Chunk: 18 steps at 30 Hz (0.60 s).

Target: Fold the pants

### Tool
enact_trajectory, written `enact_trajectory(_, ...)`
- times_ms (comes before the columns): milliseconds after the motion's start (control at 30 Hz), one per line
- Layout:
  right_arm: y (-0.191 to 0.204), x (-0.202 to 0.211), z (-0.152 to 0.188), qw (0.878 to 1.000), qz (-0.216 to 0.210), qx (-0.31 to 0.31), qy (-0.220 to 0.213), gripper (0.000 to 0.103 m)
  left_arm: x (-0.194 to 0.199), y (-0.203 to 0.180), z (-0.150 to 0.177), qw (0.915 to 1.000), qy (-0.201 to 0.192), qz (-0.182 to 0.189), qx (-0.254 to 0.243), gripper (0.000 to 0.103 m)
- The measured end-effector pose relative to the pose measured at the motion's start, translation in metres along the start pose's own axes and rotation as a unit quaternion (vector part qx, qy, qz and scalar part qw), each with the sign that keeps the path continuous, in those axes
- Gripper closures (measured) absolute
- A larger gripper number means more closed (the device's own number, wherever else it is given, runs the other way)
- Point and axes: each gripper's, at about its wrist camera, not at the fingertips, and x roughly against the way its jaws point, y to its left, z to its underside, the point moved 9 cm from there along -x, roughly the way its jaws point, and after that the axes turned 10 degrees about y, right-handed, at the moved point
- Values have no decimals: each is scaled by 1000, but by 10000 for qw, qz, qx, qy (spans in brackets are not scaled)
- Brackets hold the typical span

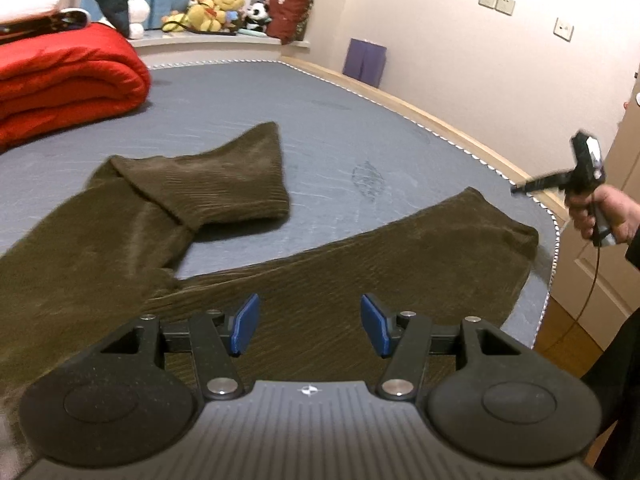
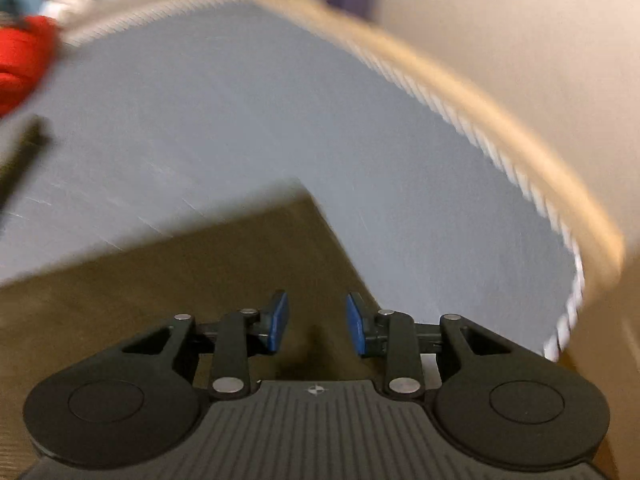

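Two empty claws, left (image 1: 308, 326) wide, right (image 2: 316, 322) narrower: pinch the limp, grippy corduroy pants (image 1: 360, 276) at the hem.

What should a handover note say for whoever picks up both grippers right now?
Left gripper: open, empty, above the pants.
Right gripper: open, empty, above the near leg's end; that view is blurred.
Pants: spread on the bed, one leg doubled back, the other lying straight.
Done: nothing neat yet, one leg loosely turned over.
Left: bring the legs together, then fold lengthwise.
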Motion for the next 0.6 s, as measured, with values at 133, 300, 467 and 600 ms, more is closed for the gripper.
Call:
enact_trajectory(133,108,57,-10,9886,-756,859,-974,68,24,40,23,9972,198,-297,651,61)
enact_trajectory(300,234,116,22,9501,-1745,1967,-1679,68,58,86,67,9882,479,-1171,860,83)
enact_trajectory(467,344,134,99,8872,-2843,3318,-1481,68,86,160,130,9576,346,-1668,2325,81)
enact_trajectory(600,416,137,168,8270,-3358,4365,-1130,68,100,194,154,9371,256,-1827,2963,64)
